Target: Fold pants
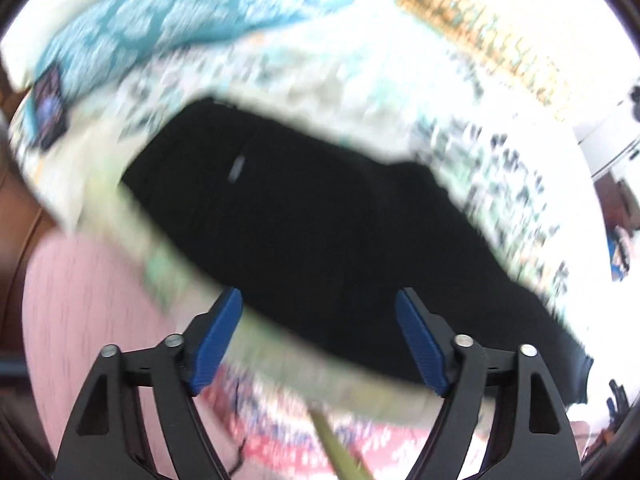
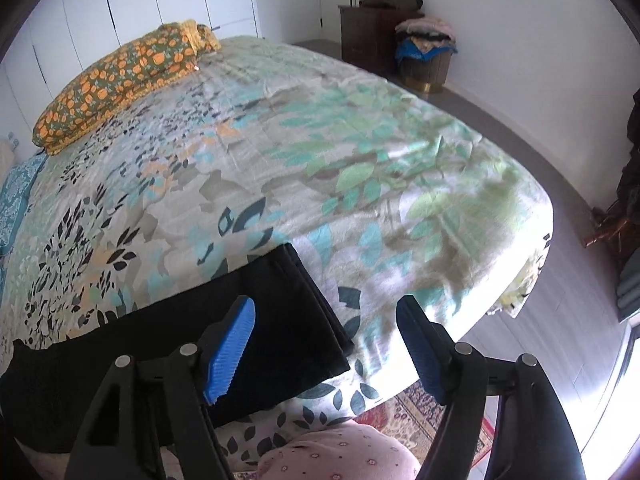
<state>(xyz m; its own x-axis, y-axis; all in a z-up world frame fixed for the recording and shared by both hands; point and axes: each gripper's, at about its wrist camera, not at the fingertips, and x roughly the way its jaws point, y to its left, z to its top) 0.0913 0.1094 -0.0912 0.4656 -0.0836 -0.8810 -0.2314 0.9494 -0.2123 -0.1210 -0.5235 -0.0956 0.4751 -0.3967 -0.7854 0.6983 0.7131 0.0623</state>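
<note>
The black pants (image 2: 168, 340) are lying flat on the bed (image 2: 320, 152), close to the near edge, on top of a sheet with leaves and flowers on it. They are looking like a long, neat band, so it seems one fold is already made. In the right wrist view, the end of the band has straight stacked edges, and it is sitting just beside the right gripper (image 2: 326, 346).

Both grippers are hanging above the pants and not holding anything. The left gripper (image 1: 318, 338) has its jaws wide apart, with only the black cloth and the bed edge showing far below between them. The right gripper's jaws are wide apart too, and nothing is pinched in them. It looks like the pants are being left to rest on the bed so the fold can stay flat.

The left wrist view is blurry, so small details of the cloth there are hard to tell.

An orange flowery pillow (image 2: 120, 80) is sitting at the far side of the bed, well apart from the pants. A laundry basket (image 2: 426, 54) full of clothes is standing by the far wall.

A pink patterned cloth (image 2: 340, 456) is showing at the bottom, likely the person's clothing.
</note>
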